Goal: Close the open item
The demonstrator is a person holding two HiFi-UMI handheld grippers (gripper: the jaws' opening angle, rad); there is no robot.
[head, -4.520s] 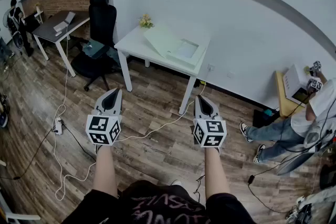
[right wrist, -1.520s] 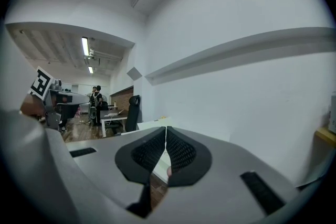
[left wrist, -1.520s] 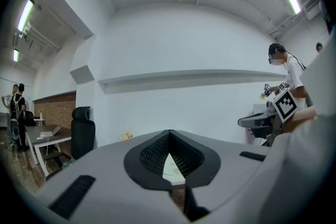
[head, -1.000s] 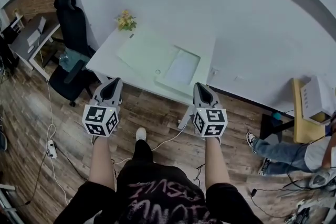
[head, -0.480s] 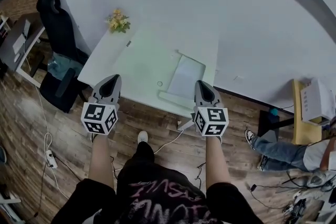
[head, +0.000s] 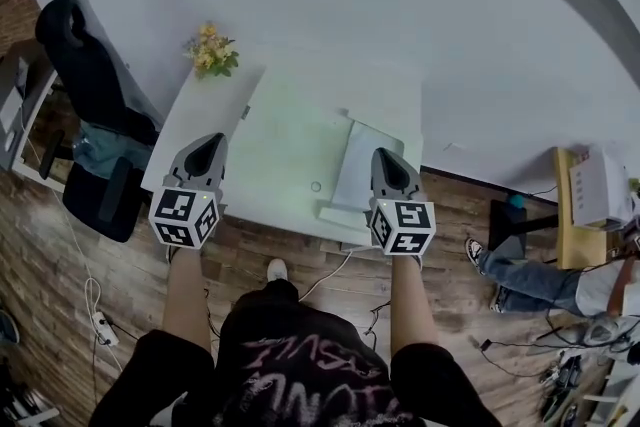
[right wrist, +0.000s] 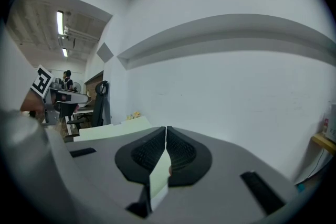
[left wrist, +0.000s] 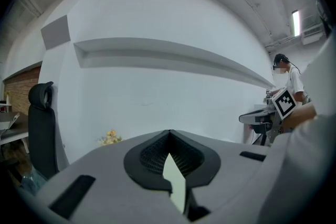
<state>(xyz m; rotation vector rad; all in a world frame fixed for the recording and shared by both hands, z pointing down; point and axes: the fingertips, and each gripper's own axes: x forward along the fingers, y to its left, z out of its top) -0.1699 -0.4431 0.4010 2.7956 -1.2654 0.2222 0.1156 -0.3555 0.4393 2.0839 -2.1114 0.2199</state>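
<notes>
An open pale green flat case point(head: 295, 140) lies on the white table point(head: 190, 130); its whitish half point(head: 362, 165) is folded out to the right. In the head view my left gripper point(head: 209, 146) hangs over the table's near left edge, left of the case, shut and empty. My right gripper point(head: 386, 159) hovers above the whitish half's near right corner, also shut and empty. In the left gripper view the left gripper point(left wrist: 169, 136) points at the wall. From the right gripper point(right wrist: 166, 131) the case point(right wrist: 113, 128) shows to the left.
A bunch of yellow flowers point(head: 208, 50) stands at the table's back left corner. A black office chair point(head: 85, 80) is left of the table. A seated person point(head: 545, 280) and a small yellow table point(head: 570, 215) are at the right. Cables point(head: 95, 305) lie on the wooden floor.
The person has walked up to the table, so table and case have come much nearer. Both grippers have gone from over the floor to over the table's near edge, still shut.
</notes>
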